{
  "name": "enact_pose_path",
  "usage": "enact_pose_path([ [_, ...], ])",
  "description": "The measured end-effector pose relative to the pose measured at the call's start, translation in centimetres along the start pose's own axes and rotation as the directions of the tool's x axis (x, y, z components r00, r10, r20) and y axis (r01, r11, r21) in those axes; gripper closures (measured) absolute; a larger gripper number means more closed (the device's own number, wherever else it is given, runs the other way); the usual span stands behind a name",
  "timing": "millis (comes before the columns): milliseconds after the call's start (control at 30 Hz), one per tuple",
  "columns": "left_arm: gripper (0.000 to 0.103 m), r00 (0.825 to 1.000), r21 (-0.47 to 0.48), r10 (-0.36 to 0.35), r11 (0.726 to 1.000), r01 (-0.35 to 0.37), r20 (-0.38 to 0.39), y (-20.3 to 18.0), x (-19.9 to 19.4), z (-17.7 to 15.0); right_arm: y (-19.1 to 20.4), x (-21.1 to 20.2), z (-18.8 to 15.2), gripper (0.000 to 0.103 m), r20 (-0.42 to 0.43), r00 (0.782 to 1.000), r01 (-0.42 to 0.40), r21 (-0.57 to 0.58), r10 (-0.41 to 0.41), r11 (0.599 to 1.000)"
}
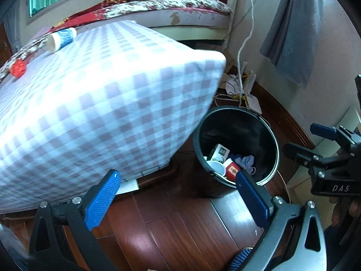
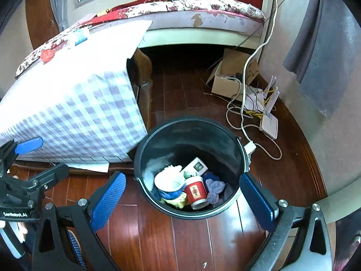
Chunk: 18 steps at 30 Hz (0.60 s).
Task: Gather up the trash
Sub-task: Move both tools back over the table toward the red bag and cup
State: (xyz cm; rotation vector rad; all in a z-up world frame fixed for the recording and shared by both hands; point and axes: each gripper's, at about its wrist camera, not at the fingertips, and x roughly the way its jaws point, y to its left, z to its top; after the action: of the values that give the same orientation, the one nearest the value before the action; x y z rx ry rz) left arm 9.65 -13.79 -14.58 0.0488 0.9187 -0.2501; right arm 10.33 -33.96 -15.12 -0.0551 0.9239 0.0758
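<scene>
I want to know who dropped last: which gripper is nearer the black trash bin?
Right. The right gripper hangs open directly over the black trash bin, fingers either side of its near rim. The left gripper is open too, off to the bin's left, by the checked cloth.

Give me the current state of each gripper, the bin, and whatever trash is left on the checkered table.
left gripper: open, empty.
right gripper: open, empty, above the bin.
black bin: upright, unlidded, partly filled.
red paper cup: in the bin, tipped.
blue-and-white paper cup: lying on its side on the checkered table.
red crumpled scrap: on the table, not collected.
</scene>
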Motion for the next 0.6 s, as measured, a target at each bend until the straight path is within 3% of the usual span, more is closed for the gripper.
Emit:
enact_pose_path([
  [300, 0.001, 0.995, -0.073, 0.055, 0.996, -0.049, 0.082, 3.7, -3.4, 1.0, 2.9, -1.6, 3.1, 0.001, 0.091, 0.995, -0.036, 0.006, 0.035, 0.999],
  [600, 0.001, 0.978, -0.166, 0.151, 0.978, -0.126, 0.146, 8.7, -5.6, 2.1, 7.3, -1.1, 6.4, 0.001, 0.144, 0.984, -0.106, -0.012, 0.107, 0.994],
])
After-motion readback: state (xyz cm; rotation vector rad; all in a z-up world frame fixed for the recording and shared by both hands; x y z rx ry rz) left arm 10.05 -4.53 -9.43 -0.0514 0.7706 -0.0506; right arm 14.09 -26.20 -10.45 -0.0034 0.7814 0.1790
